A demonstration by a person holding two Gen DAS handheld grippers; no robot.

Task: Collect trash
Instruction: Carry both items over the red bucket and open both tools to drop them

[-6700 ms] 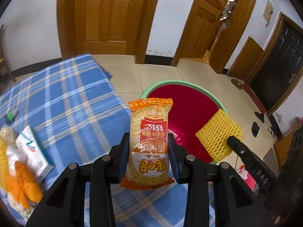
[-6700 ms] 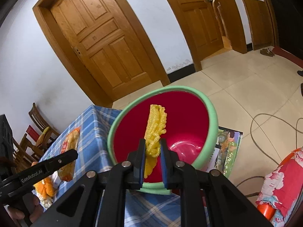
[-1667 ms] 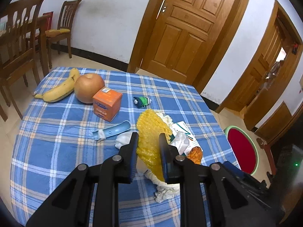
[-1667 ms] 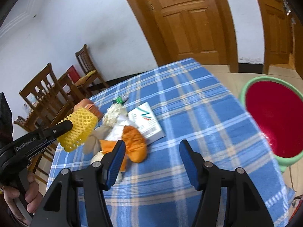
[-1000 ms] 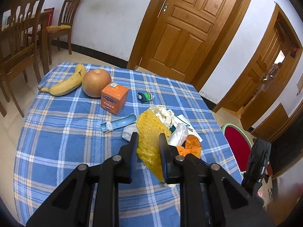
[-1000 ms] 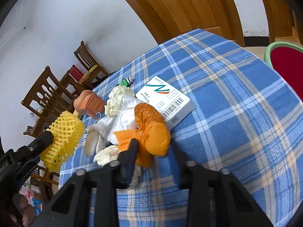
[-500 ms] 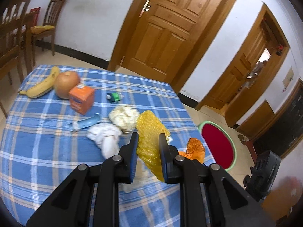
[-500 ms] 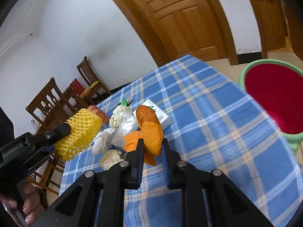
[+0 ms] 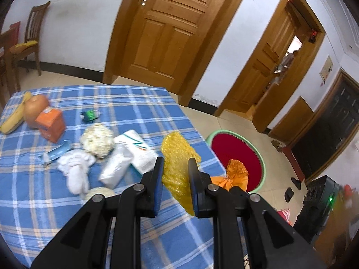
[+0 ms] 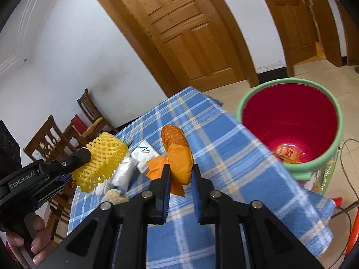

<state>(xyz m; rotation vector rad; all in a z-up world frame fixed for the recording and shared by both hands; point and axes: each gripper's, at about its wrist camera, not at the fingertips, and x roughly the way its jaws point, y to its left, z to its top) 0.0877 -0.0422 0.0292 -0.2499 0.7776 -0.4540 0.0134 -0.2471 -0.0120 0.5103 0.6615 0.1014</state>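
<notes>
My left gripper (image 9: 174,162) is shut on a yellow foam fruit net (image 9: 178,157), held above the table's right edge; the net also shows in the right wrist view (image 10: 102,161). My right gripper (image 10: 180,168) is shut on an orange wrapper (image 10: 178,157), lifted over the blue plaid tablecloth (image 10: 224,157); the wrapper also shows in the left wrist view (image 9: 235,174). The red bin with a green rim (image 10: 323,168) stands on the floor beside the table, with a snack packet (image 10: 288,154) inside. The bin also shows in the left wrist view (image 9: 215,134).
On the tablecloth (image 9: 134,112) lie a white box (image 9: 136,148), a silver packet (image 9: 116,168), crumpled tissues (image 9: 76,168), a white wad (image 9: 97,139), an orange carton (image 9: 50,123), a pear (image 9: 34,107), a banana (image 9: 13,118), a blue tool (image 9: 56,152). Chairs (image 10: 89,112) stand behind.
Both grippers have swung right toward the bin, each with its load. The right gripper closed on the orange wrapper about a second ago and lifted it off the table.
</notes>
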